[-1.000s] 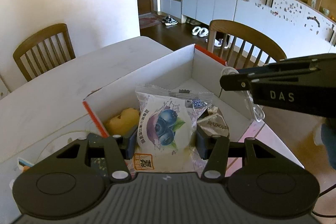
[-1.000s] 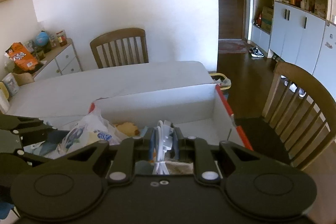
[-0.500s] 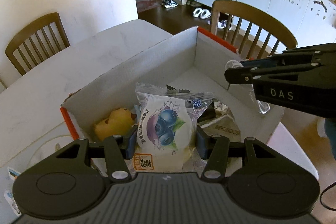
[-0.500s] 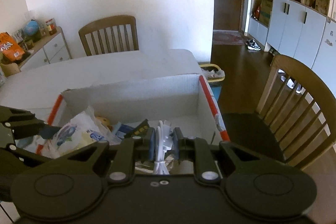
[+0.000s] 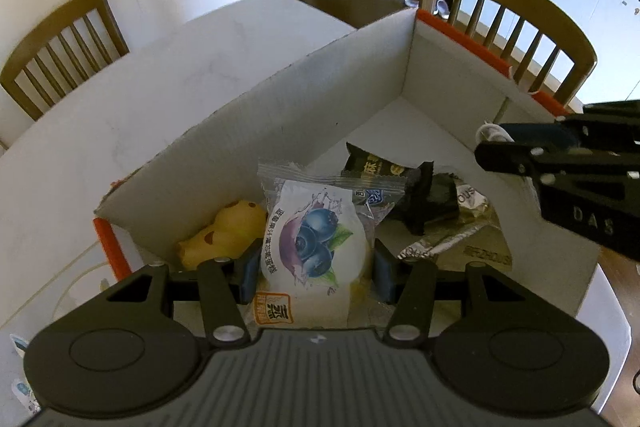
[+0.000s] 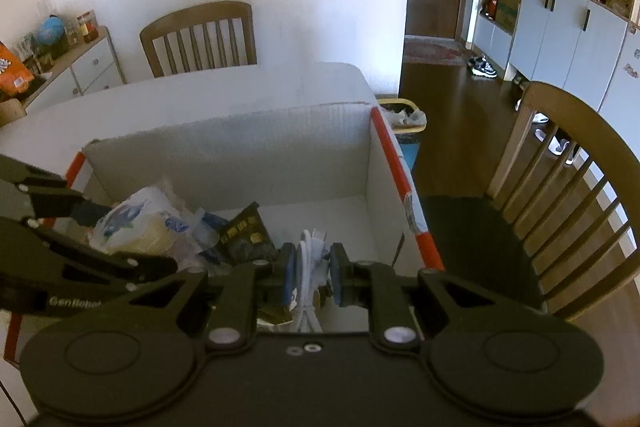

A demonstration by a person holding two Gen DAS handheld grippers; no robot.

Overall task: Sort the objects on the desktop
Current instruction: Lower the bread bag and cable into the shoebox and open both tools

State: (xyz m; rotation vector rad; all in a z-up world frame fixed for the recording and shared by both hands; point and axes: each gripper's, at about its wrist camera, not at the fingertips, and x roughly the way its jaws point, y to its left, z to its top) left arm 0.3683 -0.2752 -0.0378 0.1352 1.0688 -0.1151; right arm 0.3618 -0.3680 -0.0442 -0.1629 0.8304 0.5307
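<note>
Now we hold both loads over the box: left claw clamps the snack bag, right claw pinches the cable. Risk: cable snagging inside the box on release.

Both grippers are lower now and tip more steeply into the white cardboard box with orange edges than one second ago. The left gripper carries the white snack packet with blueberry picture down between the box walls — before, it was above the rim. A black snack packet with gold letters comes into sight on the box floor, earlier hidden. The right gripper, with the coiled white cable, sinks too — its tip is now under the rim level, close to the right wall.
</note>
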